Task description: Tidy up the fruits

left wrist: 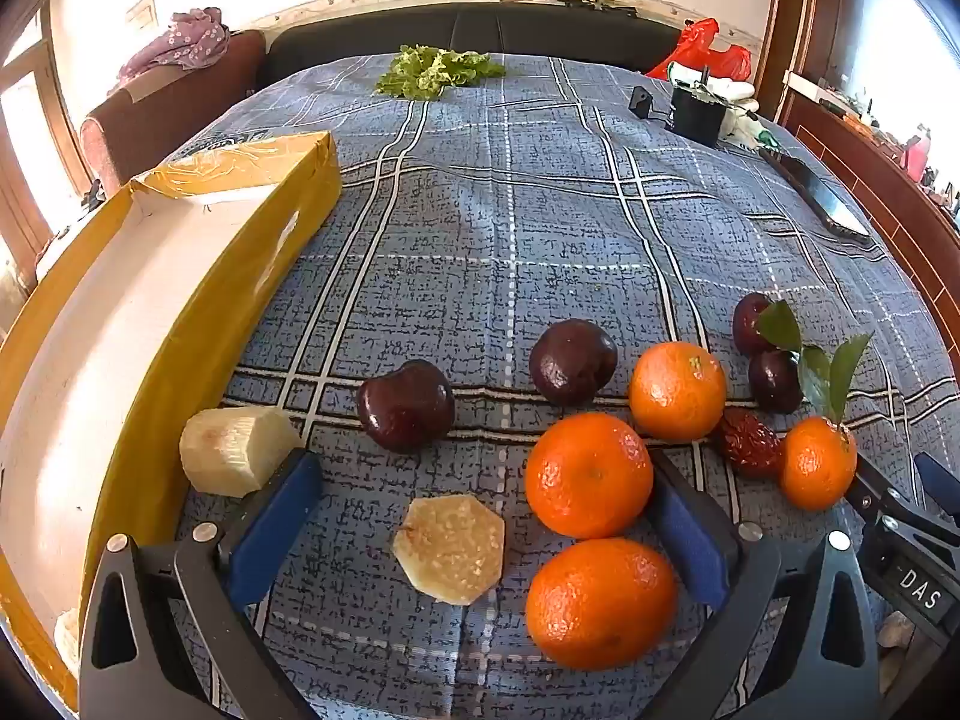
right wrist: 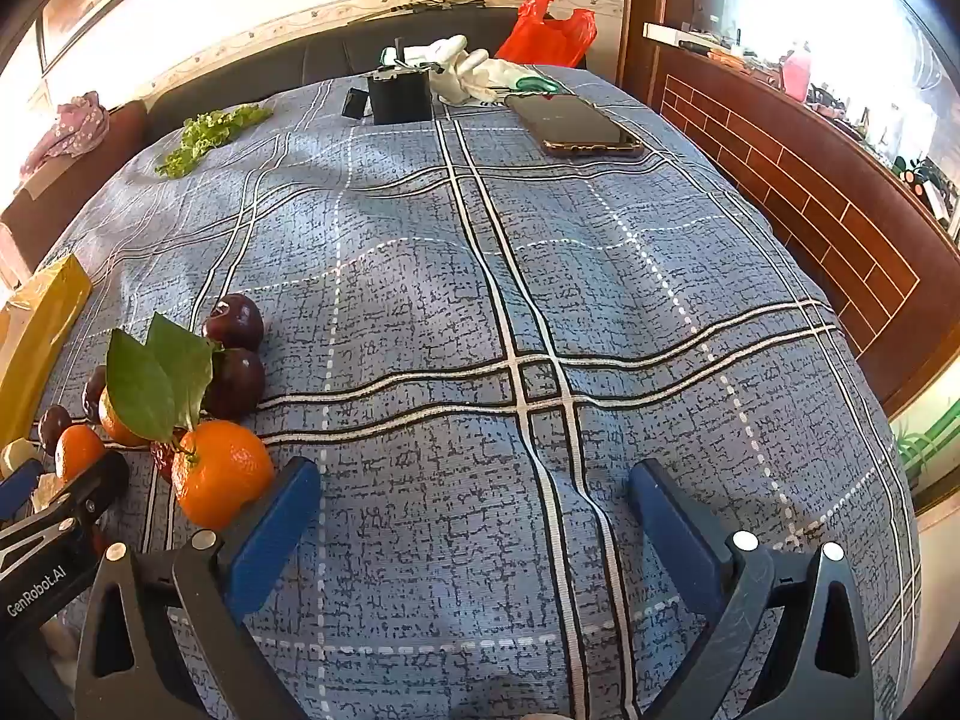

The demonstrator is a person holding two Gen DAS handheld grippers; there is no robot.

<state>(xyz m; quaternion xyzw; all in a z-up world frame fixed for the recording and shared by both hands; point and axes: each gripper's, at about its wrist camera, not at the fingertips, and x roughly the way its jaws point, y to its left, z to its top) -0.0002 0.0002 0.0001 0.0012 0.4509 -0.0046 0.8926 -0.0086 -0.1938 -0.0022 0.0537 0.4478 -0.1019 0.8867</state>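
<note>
My left gripper [left wrist: 480,510] is open low over the blue plaid cloth. Between its fingers lie a pale cut fruit slice [left wrist: 450,549] and two oranges [left wrist: 591,474] [left wrist: 600,603]. A peeled pale chunk [left wrist: 237,450] lies by its left finger, next to the yellow box [left wrist: 180,312]. Beyond are dark plums [left wrist: 405,405] [left wrist: 573,360], a third orange [left wrist: 678,390], a red date [left wrist: 747,441] and a small leafy orange [left wrist: 819,462]. My right gripper [right wrist: 474,498] is open and empty; the leafy orange [right wrist: 222,471] touches its left finger.
Lettuce [left wrist: 435,69] lies at the table's far edge. A black box [right wrist: 399,96], white gloves [right wrist: 474,72], a phone [right wrist: 576,126] and a red bag [right wrist: 549,30] sit at the far right. A brick-patterned cabinet [right wrist: 798,204] borders the right side.
</note>
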